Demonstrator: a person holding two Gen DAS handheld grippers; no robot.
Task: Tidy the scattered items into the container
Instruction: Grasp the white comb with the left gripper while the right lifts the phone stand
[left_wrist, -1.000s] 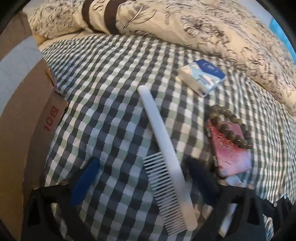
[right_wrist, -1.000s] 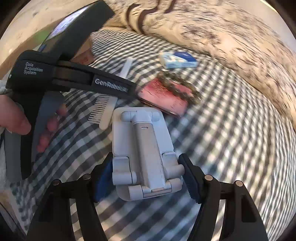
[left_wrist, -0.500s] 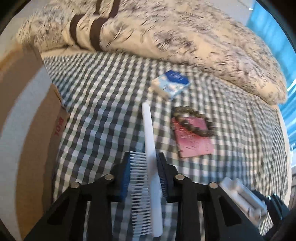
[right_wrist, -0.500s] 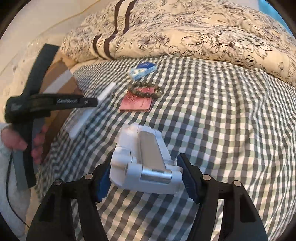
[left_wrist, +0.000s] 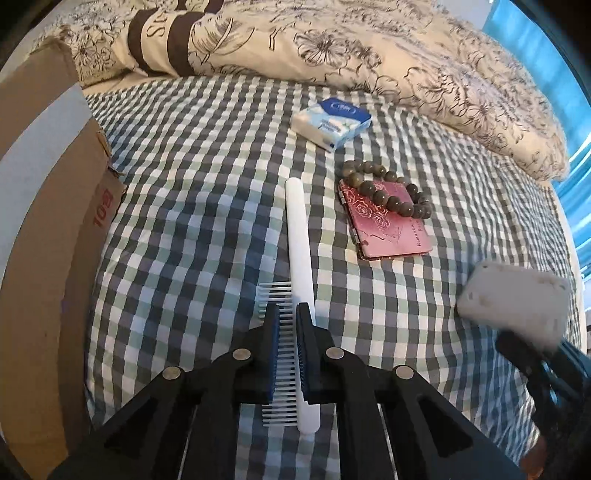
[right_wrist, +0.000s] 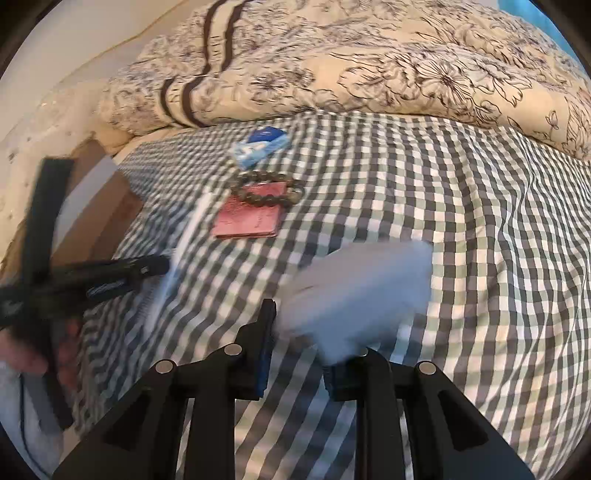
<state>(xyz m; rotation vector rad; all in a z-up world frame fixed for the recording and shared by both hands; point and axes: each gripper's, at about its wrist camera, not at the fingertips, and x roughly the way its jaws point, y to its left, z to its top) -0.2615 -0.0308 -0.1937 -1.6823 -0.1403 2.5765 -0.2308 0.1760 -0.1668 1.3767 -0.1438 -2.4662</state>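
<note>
Left gripper (left_wrist: 287, 325) now clamped tight on comb (left_wrist: 300, 254); right gripper (right_wrist: 301, 334) carries blurry stand (right_wrist: 354, 291), lifted since before. Box (left_wrist: 40, 206) left of comb, inside hidden.

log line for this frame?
left tongs: shut on comb | right tongs: holding blurred grey stand | cardboard box: left of bed

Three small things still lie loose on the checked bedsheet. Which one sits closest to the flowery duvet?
The blue-and-white tissue pack. It lies alone nearest the floral duvet, while the bead bracelet rests on the pink case farther down the sheet.
</note>
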